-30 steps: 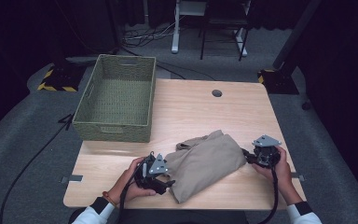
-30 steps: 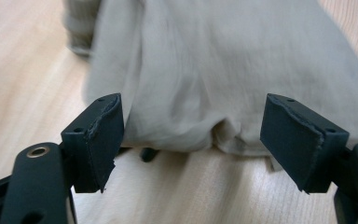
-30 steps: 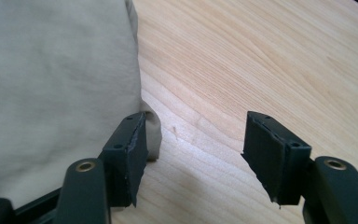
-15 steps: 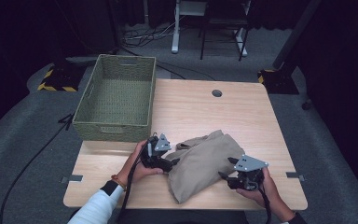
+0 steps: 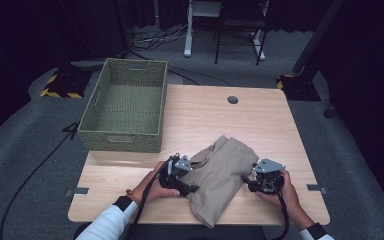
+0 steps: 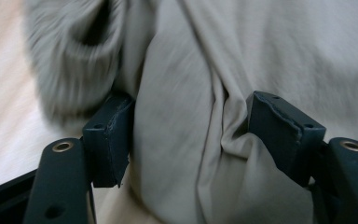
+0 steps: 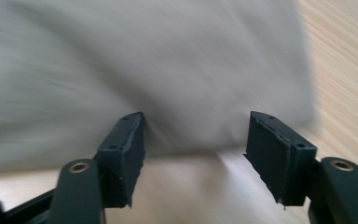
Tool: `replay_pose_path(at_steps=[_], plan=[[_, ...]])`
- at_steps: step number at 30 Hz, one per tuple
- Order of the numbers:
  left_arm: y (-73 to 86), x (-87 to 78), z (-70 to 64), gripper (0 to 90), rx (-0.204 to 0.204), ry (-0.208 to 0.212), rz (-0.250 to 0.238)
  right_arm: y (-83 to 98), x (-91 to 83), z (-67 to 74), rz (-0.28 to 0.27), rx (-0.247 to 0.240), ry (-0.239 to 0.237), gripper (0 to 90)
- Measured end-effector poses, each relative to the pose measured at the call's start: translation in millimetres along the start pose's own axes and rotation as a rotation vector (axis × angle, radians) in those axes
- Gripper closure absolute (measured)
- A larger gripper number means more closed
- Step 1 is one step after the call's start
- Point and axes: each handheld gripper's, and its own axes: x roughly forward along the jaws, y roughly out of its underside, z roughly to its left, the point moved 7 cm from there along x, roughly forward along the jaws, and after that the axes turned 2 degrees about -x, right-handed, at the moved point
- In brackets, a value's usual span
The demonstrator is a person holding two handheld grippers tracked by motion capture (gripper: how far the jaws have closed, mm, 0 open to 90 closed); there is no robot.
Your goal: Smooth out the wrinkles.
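Between the jaws of the left gripper (image 6: 191,135), a thick fold of the beige garment (image 6: 270,56) bulges up; both pads touch cloth, and the jaws have just been closing around it, so this gripper is grasping the garment at its left edge. A ribbed cuff or hem (image 6: 74,60) lies just beyond the left-hand jaw, over pale wood.

In the high view the left gripper (image 5: 178,172) meets the crumpled garment (image 5: 220,180) from one side and the right gripper (image 5: 260,181) faces it from the other, each held in 1 hand. The garment lies on the near part of the wooden surface (image 5: 205,120), between the 2 grippers.

In the right gripper view, the right gripper (image 7: 196,140) has its jaws apart and released: bare wood shows between them, and the blurred edge of the garment (image 7: 144,70) lies just ahead of the tips, not pinched. Whether the left-hand tip brushes the cloth I cannot tell.

Well beyond the left gripper's jaws, a woven green basket (image 5: 125,137) stands at the far left of the surface.
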Motion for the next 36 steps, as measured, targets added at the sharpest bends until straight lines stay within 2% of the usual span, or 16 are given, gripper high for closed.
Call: replay_pose_path(at_steps=[1,2,4,6,12,14,18,19,22,24,27,29,31,32,34,36], plan=[[-2.1,2.4,-4.6,32.1,0.005,-0.003,-0.003,1.5,0.9,-5.1,-0.006,0.020,0.003,38.7],[-3.0,4.0,-7.4,31.9,0.005,-0.004,-0.001,4.0,1.9,-12.7,-0.002,0.068,0.005,38.4],[-4.1,5.6,-9.5,31.6,0.003,-0.001,-0.006,6.0,0.9,-19.7,-0.003,0.103,0.013,38.3],[-9.0,13.5,-17.4,30.2,-0.010,-0.002,-0.031,4.6,-3.7,-21.9,-0.019,0.101,0.021,39.0],[-17.2,22.4,-32.0,28.1,-0.005,-0.046,-0.045,2.3,-7.9,-29.4,-0.032,0.110,0.066,39.2],[-18.3,15.9,-34.9,27.8,0.034,-0.049,-0.044,6.3,-6.8,-35.6,-0.021,0.126,0.079,38.3],[-14.6,-10.2,-25.6,21.2,0.063,-0.056,-0.064,6.8,-14.2,-38.6,-0.043,0.156,0.074,37.1],[-14.6,-18.3,-21.9,19.1,0.064,-0.060,-0.084,6.0,-16.2,-38.0,-0.048,0.161,0.071,36.5],[-14.1,-39.7,-9.0,20.0,0.052,-0.046,-0.127,3.6,-25.3,-29.1,-0.057,0.154,0.029,33.6],[-14.9,-48.2,3.7,20.4,0.028,-0.096,-0.155,3.0,-30.4,-23.2,-0.060,0.133,0.017,32.5],[-16.9,-43.8,20.0,21.6,-0.004,-0.154,-0.157,1.9,-37.4,-13.6,-0.073,0.141,-0.024,31.3],[-17.9,-32.2,31.4,22.7,-0.021,-0.207,-0.120,0.3,-39.7,-7.0,-0.085,0.152,-0.057,30.5],[-18.4,-17.6,40.6,25.4,-0.007,-0.256,-0.083,-4.1,-42.4,-0.2,-0.102,0.124,-0.060,30.9],[-20.0,-10.9,43.4,26.4,-0.025,-0.222,-0.083,-7.2,-43.8,2.5,-0.113,0.111,-0.059,31.3],[-24.3,-5.1,48.1,27.0,-0.050,-0.198,-0.093,-13.7,-46.1,7.5,-0.141,0.116,-0.081,31.9],[-26.0,1.0,46.4,30.4,-0.046,-0.171,-0.089,-16.6,-45.6,10.8,-0.151,0.123,-0.095,32.0]])
